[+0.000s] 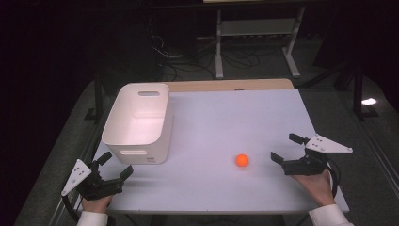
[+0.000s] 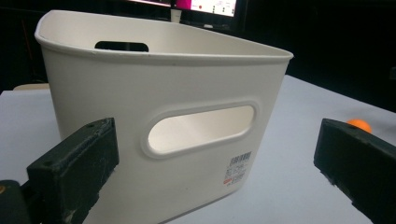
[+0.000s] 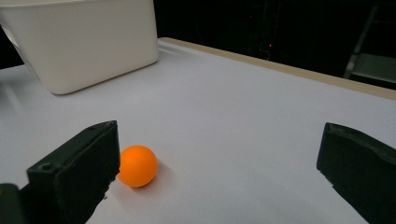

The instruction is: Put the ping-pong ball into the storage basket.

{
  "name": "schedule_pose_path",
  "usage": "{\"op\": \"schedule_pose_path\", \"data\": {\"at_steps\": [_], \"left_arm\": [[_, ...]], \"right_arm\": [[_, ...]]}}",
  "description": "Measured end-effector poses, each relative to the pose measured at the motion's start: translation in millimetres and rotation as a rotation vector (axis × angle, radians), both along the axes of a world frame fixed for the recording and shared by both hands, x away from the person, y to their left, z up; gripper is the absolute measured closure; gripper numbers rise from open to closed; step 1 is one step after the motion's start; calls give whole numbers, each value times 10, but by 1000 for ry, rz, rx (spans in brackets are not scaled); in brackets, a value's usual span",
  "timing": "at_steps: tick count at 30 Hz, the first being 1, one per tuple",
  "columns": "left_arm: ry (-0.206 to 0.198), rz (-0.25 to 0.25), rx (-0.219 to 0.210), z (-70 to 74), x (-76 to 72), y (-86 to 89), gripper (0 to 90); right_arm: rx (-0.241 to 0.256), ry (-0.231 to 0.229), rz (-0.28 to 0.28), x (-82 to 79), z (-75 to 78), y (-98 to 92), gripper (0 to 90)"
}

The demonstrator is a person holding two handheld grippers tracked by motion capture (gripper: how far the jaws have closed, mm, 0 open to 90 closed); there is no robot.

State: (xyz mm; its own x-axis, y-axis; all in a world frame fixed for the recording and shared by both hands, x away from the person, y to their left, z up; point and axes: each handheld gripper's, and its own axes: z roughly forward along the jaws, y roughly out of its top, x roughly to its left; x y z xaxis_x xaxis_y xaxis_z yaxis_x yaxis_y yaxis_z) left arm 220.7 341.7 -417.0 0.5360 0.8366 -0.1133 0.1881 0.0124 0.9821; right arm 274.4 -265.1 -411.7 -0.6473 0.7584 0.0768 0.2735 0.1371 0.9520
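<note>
An empty white bin (image 1: 136, 123) is seen just ahead of the wide-open, empty left gripper (image 1: 115, 165), while an orange ball (image 1: 242, 160) lies on the table (image 1: 226, 117) beside the equally spread, empty right gripper (image 1: 285, 148).

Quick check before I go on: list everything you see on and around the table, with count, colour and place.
bin: one, white, empty, left part of the table, a handle slot in each end wall
label: one, white with dark print, low on the bin's near wall
ball: one, orange, on the table right of the bin, apart from it
table: one, pale top with a tan far edge
rack: one, white, on the floor behind the table
cables: several, dark, on the floor behind the table
left gripper: one, black, fingers open, near the bin's near end
right gripper: one, black, fingers open, right of the ball
hands: two, at the near edge, white cuffs
</note>
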Motion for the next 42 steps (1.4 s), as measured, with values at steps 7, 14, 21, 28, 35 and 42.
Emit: {"op": "schedule_pose_path", "data": {"at_steps": [7,14,21,28,35,42], "left_arm": [[-1,-1,-7,1,-4,-14,0],[0,-12,-3,1,0,-32,0],[4,-12,-12,-1,0,-39,0],[5,-16,-7,-2,2,-37,0],[5,-16,-9,-2,1,-38,0],[5,-18,-11,-3,-1,-38,0]], "right_arm": [[4,17,8,-14,-12,-17,0],[-23,25,30,17,3,49,0],[-62,51,60,58,28,156,0],[-89,82,101,111,40,255,0],[-121,97,148,154,77,369,0],[-157,106,186,202,146,479,0]]}}
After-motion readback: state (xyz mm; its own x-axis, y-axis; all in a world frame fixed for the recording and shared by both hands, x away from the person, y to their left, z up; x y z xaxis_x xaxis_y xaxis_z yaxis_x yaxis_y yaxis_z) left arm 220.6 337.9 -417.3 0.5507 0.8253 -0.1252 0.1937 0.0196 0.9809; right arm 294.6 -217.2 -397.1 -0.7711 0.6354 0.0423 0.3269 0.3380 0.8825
